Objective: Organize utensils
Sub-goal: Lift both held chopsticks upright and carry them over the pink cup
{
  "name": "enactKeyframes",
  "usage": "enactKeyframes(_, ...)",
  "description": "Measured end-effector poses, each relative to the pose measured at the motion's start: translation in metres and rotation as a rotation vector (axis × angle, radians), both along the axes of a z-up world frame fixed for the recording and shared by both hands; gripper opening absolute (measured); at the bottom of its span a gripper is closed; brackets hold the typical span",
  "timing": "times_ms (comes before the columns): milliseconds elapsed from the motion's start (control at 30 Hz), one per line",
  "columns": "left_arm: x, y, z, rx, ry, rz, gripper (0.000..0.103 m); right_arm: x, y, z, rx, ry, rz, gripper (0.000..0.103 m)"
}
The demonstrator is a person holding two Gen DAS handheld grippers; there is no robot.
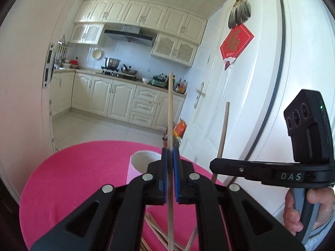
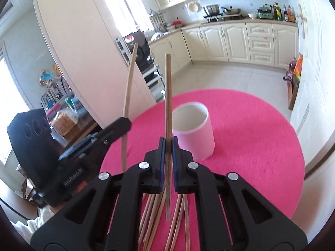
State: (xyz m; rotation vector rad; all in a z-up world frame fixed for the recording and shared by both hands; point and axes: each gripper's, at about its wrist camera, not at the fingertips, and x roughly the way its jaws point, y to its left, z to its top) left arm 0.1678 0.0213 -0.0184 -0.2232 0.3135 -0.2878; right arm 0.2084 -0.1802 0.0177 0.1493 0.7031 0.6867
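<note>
My left gripper (image 1: 170, 153) is shut on a wooden chopstick (image 1: 170, 108) that stands upright above the pink table (image 1: 73, 167). My right gripper (image 2: 167, 144) is shut on another wooden chopstick (image 2: 168, 87), also upright. A white and pink cup (image 2: 193, 129) stands open on the table just beyond both grippers; it also shows in the left wrist view (image 1: 142, 163). Several loose chopsticks (image 2: 155, 215) lie on the cloth under the right gripper, and some show in the left wrist view (image 1: 156, 230). Each gripper appears in the other's view, the right (image 1: 217, 164) and the left (image 2: 123, 125).
The round table has a pink cloth (image 2: 251, 136). A white door (image 1: 240, 83) stands close on the right of the table. A white wall corner (image 2: 83, 41) is to the left. Kitchen cabinets (image 2: 240, 41) line the far wall.
</note>
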Motion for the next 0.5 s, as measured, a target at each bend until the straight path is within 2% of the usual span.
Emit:
enactKeyframes(300,0.046,-0.011,0.041,-0.015,-0.230,0.091,0.006,0.023,0.007,0.050,0.029,-0.232,-0.138,0.007)
enactKeyframes(500,0.067,-0.013,0.048,-0.041,-0.302,0.139,0.006,0.035,0.006,0.060,0.084,-0.308,-0.176,0.007)
